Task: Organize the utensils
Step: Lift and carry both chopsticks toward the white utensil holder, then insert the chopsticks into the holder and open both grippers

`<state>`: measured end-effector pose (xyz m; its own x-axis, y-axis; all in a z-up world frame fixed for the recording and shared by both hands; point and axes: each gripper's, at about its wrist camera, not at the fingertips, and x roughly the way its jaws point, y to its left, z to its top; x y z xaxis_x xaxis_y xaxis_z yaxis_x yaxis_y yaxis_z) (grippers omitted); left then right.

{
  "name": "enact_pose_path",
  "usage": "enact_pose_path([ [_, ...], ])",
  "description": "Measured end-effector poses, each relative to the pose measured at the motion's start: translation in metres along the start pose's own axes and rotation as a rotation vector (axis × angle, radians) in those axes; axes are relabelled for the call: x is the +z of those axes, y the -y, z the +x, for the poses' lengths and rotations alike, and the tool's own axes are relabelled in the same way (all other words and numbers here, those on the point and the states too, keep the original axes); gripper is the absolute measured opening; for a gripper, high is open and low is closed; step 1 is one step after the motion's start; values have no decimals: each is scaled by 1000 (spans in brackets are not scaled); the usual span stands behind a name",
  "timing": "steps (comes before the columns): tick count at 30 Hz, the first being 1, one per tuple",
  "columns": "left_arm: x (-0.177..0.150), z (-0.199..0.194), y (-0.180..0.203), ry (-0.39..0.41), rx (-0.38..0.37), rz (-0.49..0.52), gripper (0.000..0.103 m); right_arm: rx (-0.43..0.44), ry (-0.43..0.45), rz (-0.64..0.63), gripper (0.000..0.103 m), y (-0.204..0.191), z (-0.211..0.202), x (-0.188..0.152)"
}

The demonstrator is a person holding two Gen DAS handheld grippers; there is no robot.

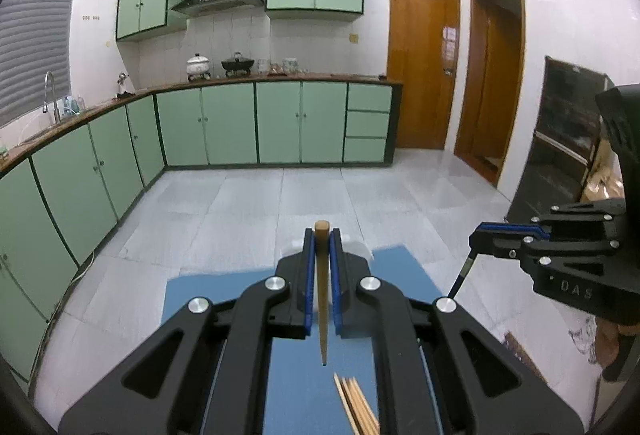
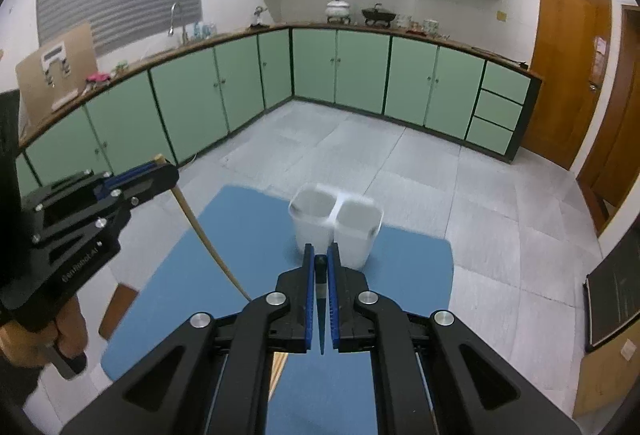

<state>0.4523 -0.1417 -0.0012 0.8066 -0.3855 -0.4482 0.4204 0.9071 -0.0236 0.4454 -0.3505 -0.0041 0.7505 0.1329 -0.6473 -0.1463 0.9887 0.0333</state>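
**Utensils gripped in both grippers above the blue mat**

A wooden chopstick (image 1: pixel 322 291) is pinched between the blue pads of the left gripper (image 1: pixel 322 235); its blunt end protrudes just past the fingertips and its thin tip hangs below, toward the camera. In the right wrist view the same chopstick (image 2: pixel 204 235) is seen slanting down from the left gripper (image 2: pixel 160 171), its lower end hidden behind the right gripper's body.

A dark-handled utensil (image 2: pixel 320 299) is clamped by the right gripper (image 2: pixel 320 255). Its kind cannot be made out. From the left wrist view only a short dark length (image 1: pixel 462 273) is visible below the right gripper (image 1: pixel 478 237).

A white two-compartment holder (image 2: pixel 336 227), blurred, stands on the blue mat (image 2: pixel 412 259) just ahead of the right fingertips. Its contents cannot be determined.

Several more wooden chopsticks (image 1: pixel 356 403) lie below the left gripper, cut off by the frame edge.
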Motion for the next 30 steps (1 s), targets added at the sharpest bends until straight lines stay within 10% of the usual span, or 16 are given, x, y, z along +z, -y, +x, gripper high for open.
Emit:
enact_pose_path([
  [13,68,100,-12,72,70,-36,6,-61,101,36,6,44,68,100],
  [21,28,168,-20,-3,67,-41,6,-64,27,60,6,68,142,77],
  [30,2,152,-27,-14,63,-22,20,-52,5,101,16,79,147,44],
])
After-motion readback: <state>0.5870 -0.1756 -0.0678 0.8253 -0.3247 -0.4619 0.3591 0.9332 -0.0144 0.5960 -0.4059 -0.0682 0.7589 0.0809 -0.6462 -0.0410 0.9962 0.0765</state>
